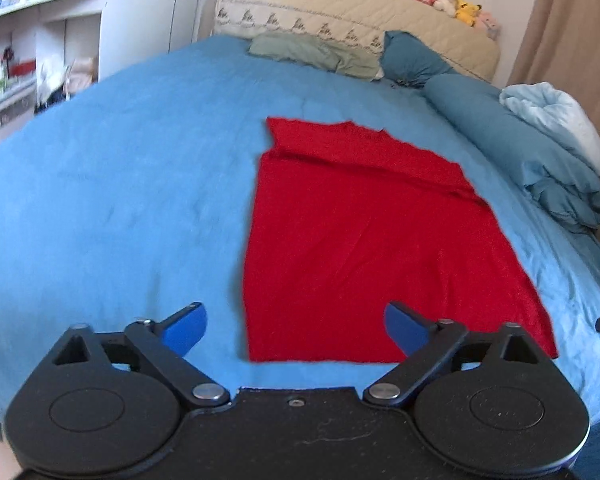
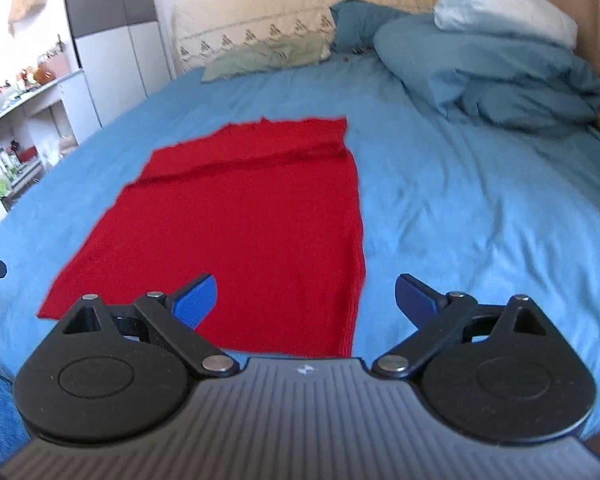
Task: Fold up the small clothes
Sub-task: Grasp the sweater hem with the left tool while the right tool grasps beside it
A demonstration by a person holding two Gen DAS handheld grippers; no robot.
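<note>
Across the bed: a red garment (image 1: 364, 248) lay spread flat on the blue bedsheet (image 1: 120, 200), its near hem running close along the foot edge of the bed, its far end pointing toward the headboard (image 1: 340, 12).
Garment shape: a long rectangle, already narrowed, with one crosswise ridge near its far end where a layer overlapped; which kind of clothing it was could not be told.
Left gripper (image 1: 296, 326): wide open and empty, poised above the near hem, just over the garment's left near corner.
Right gripper (image 2: 305, 300): likewise spread wide and holding nothing, poised over the right near corner.
Blue pads (image 2: 196, 300): clear of the cloth on both tools; none appeared to touch it.
Handling, as judged: thin, light and limp fabric that looked likely to sag and crease once lifted, and to slide easily over the sheet; nothing fragile about it.
Where to hold, as judged: the two near corners, one per gripper, pinching all layers at the hem so that the stack lifts together and can be carried toward the far end.
Risk, as judged: a shallow pinch might catch only the top layer, or gather the sheet beneath.
Far side of bed: a green cloth (image 1: 312, 52), teal pillows (image 1: 412, 60) and a bunched duvet (image 2: 500, 76) lay well apart from the garment.
</note>
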